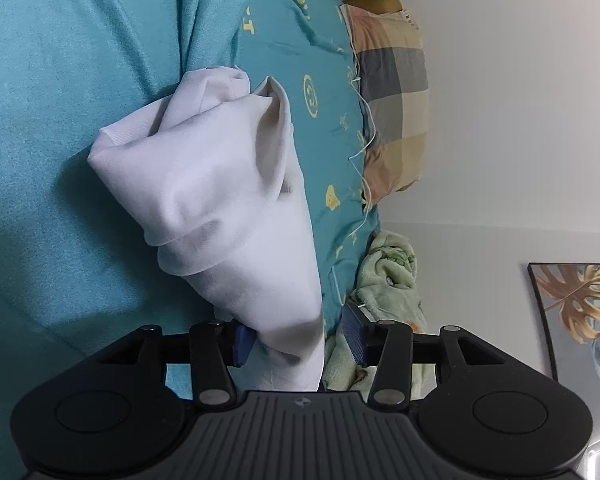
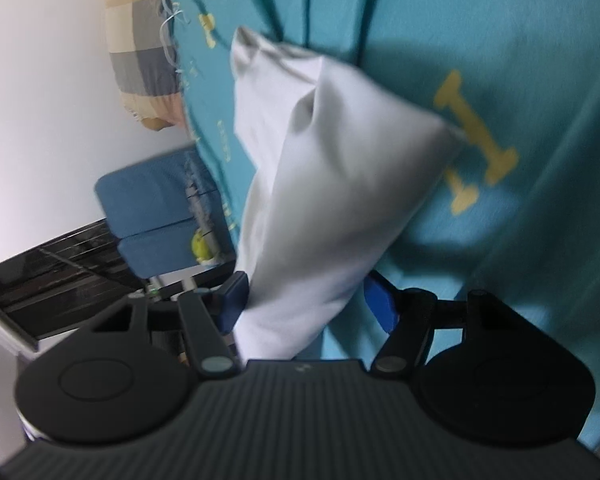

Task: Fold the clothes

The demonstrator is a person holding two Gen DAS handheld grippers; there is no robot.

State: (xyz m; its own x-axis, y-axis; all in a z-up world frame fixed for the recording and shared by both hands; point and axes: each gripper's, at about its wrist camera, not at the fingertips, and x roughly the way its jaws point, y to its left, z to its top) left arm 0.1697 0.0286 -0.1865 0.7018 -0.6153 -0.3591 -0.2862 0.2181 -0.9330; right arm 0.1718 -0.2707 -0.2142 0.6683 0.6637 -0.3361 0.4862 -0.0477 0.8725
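Observation:
A crumpled white garment (image 1: 220, 184) lies on a teal bedsheet with yellow print (image 1: 60, 120). Its narrow end runs back between the fingers of my left gripper (image 1: 299, 340), whose jaws stand wide apart. The cloth touches the left blue pad (image 1: 244, 344), and the right pad is free of it. In the right wrist view the same white garment (image 2: 320, 184) tapers into my right gripper (image 2: 306, 304). That gripper is open too, and the cloth fills most of the gap between its blue pads. This view is blurred.
A checked pillow (image 1: 392, 92) lies at the edge of the sheet by a white wall. A green fleece blanket (image 1: 388, 276) is bunched beside it and a framed leaf picture (image 1: 576, 308) stands nearby. The right wrist view shows a blue cushioned seat (image 2: 156, 208) and a dark glossy surface (image 2: 52, 280).

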